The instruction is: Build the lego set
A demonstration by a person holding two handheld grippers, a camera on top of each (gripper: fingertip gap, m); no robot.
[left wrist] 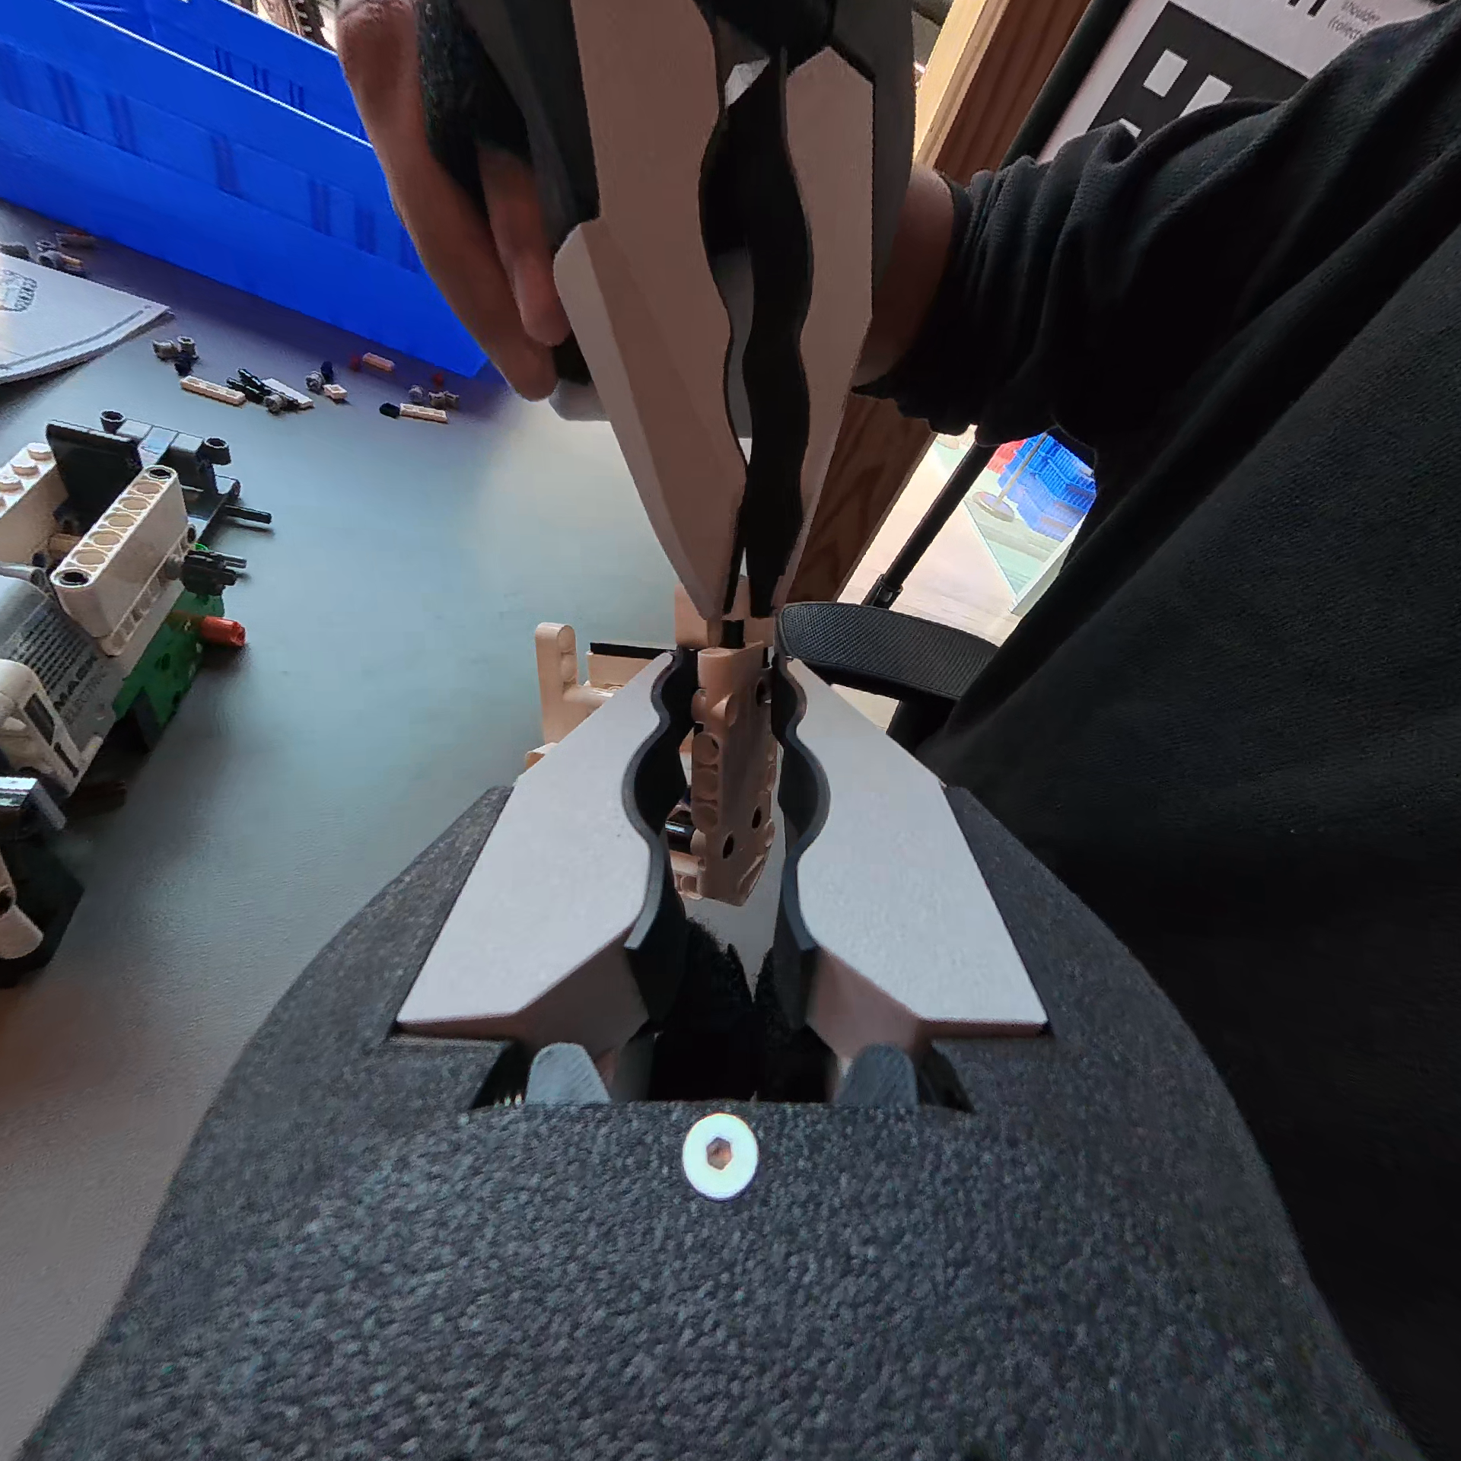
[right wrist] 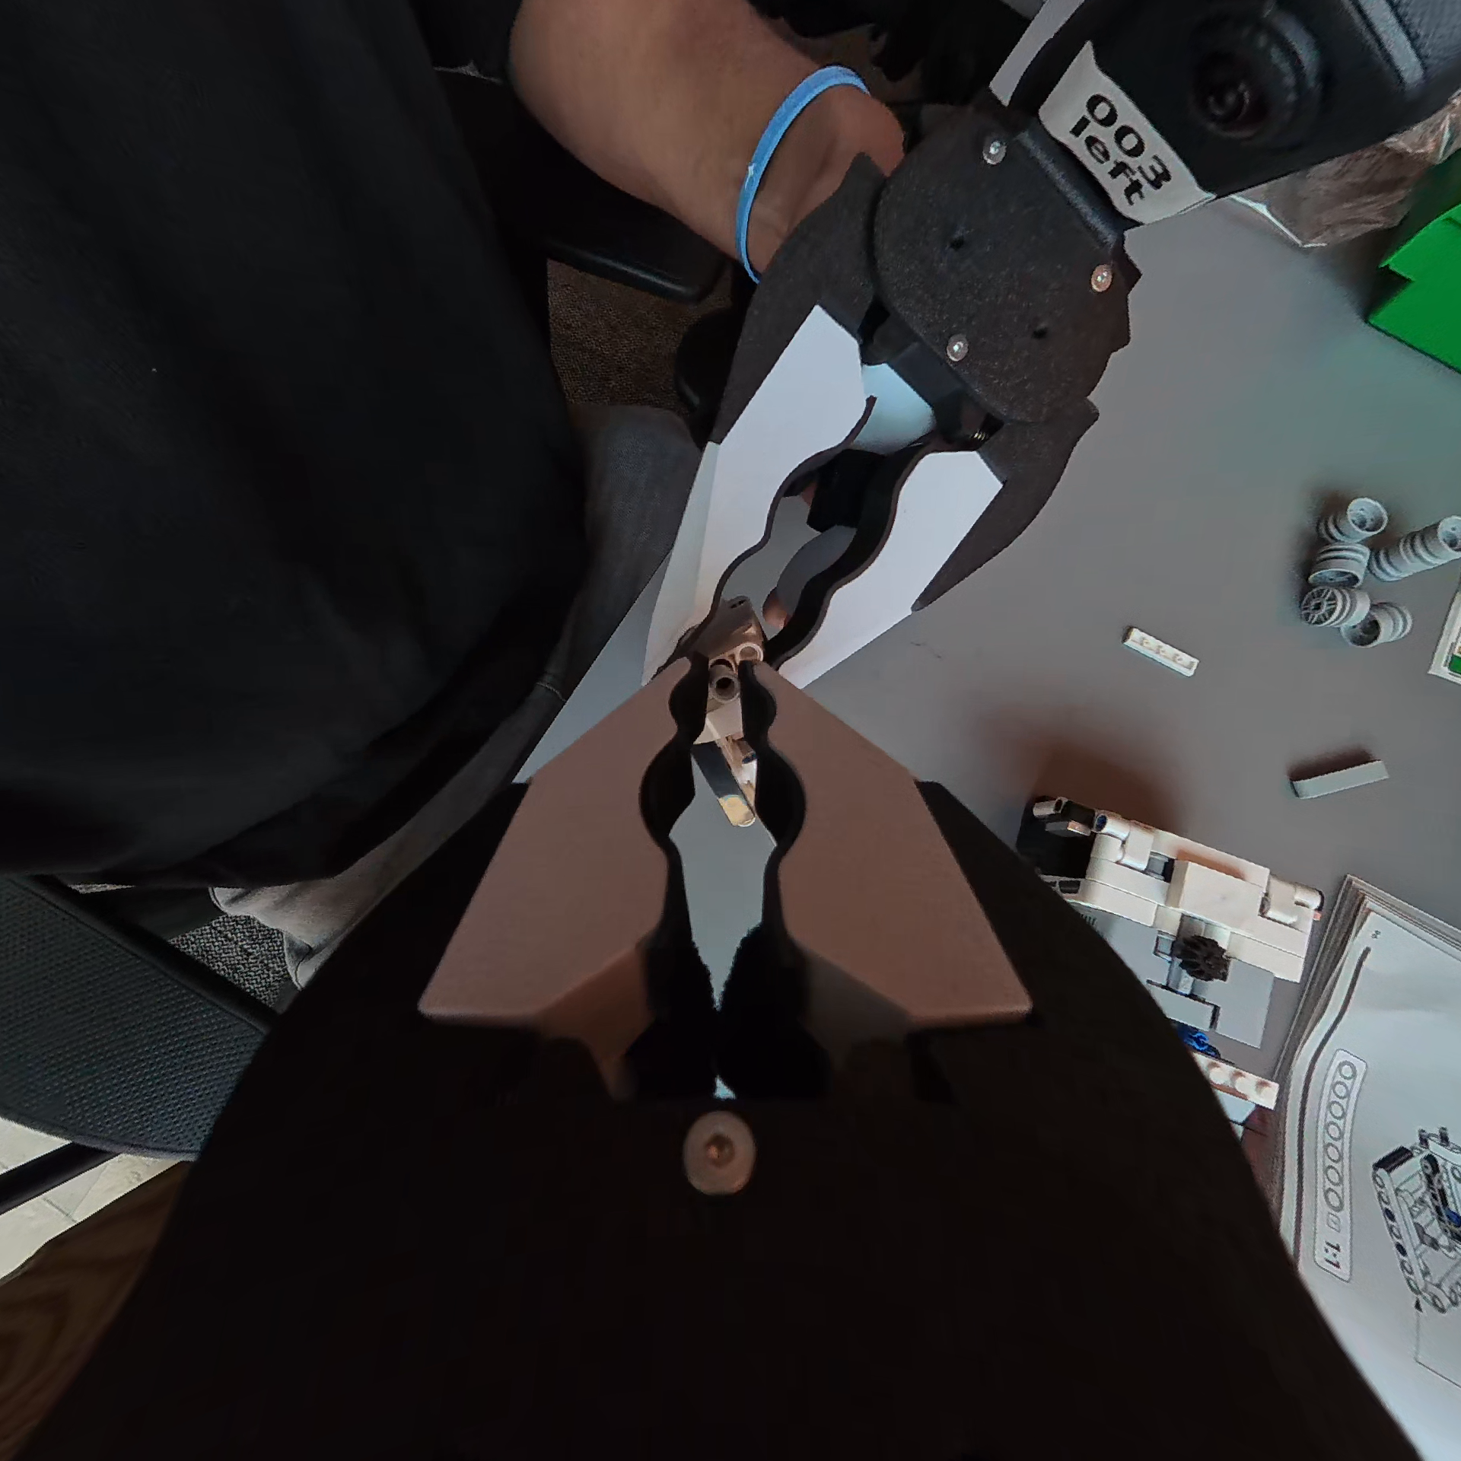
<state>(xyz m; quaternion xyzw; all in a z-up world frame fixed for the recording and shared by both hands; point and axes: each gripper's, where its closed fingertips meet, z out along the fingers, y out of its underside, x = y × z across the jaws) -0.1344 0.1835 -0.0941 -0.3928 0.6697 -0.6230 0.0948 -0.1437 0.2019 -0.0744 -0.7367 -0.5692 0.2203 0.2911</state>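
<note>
At table's left in left wrist view: partly built truck (left wrist: 103, 601), loose pieces (left wrist: 308, 383), blue bins (left wrist: 198, 142). Centre: left gripper (left wrist: 727, 672) clamped on tan beam assembly (left wrist: 731, 783); right gripper (left wrist: 731, 617) pinched small pin (right wrist: 721, 684) against it. Right wrist view alone showed grey wheels (right wrist: 1368, 569), instruction booklet (right wrist: 1376, 1123).
</note>
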